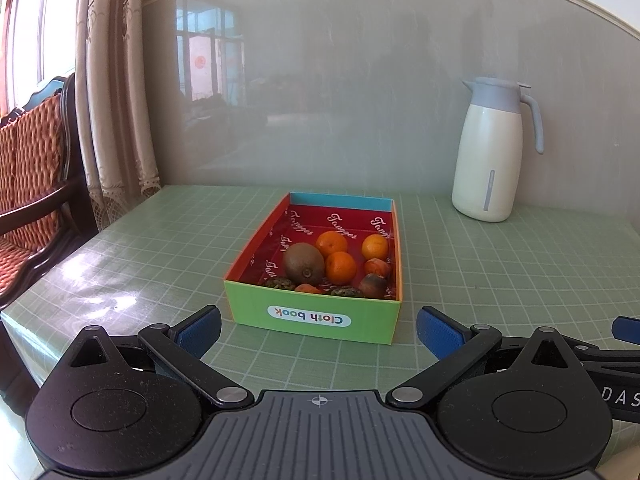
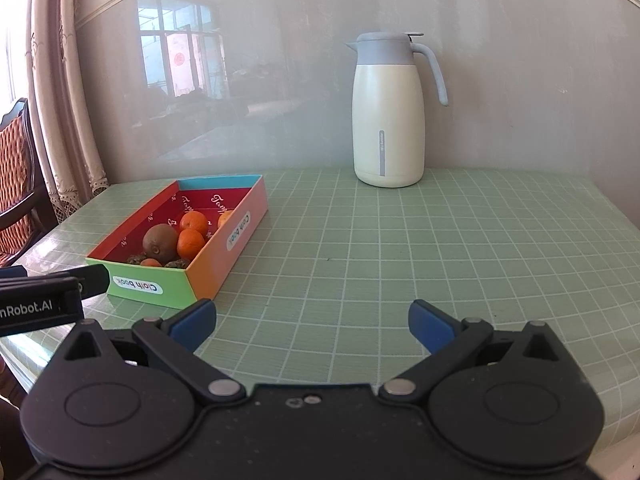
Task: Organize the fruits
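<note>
A colourful open box (image 1: 312, 322) labelled "Cloth book" stands on the green grid table and holds a kiwi (image 1: 304, 263), several mandarins (image 1: 340, 267) and small dark-topped fruits (image 1: 372, 285). My left gripper (image 1: 318, 330) is open and empty, just in front of the box's near wall. In the right wrist view the box (image 2: 224, 248) lies to the front left with the kiwi (image 2: 160, 243) and mandarins (image 2: 190, 243) inside. My right gripper (image 2: 312, 320) is open and empty over bare table, to the right of the box.
A cream and grey thermos jug (image 1: 490, 152) stands at the back right near the wall; it also shows in the right wrist view (image 2: 389, 112). A cushioned wooden chair (image 1: 32, 184) and a curtain (image 1: 116, 92) are left of the table. The left gripper's body (image 2: 44, 300) shows at the left edge.
</note>
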A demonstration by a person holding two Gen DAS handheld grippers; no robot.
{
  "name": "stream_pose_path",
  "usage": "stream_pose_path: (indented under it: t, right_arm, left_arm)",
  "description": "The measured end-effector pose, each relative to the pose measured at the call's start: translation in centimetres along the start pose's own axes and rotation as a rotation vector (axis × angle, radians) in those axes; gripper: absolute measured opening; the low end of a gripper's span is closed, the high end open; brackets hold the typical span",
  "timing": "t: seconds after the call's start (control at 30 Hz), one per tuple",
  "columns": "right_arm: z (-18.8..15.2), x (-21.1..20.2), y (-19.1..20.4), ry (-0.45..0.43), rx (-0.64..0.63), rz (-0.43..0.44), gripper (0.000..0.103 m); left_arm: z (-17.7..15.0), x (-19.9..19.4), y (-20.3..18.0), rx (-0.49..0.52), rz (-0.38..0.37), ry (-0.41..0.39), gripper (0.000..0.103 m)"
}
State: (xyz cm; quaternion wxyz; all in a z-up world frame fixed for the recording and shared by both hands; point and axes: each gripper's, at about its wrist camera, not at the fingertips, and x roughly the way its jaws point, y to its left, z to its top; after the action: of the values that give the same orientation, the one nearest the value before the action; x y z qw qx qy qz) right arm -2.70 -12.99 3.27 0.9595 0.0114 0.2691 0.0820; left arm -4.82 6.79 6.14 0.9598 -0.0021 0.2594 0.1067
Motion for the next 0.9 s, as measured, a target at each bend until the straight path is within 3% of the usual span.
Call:
stream_pose_path:
  t: [0.9]
  right_arm:
    - [0.13, 0.17, 0.63, -0.007, -0.025, 0.005, 0.103]
  left_arm:
    - [0.05, 0.51, 0.37, -0.006, -0.021, 0.013, 0.103]
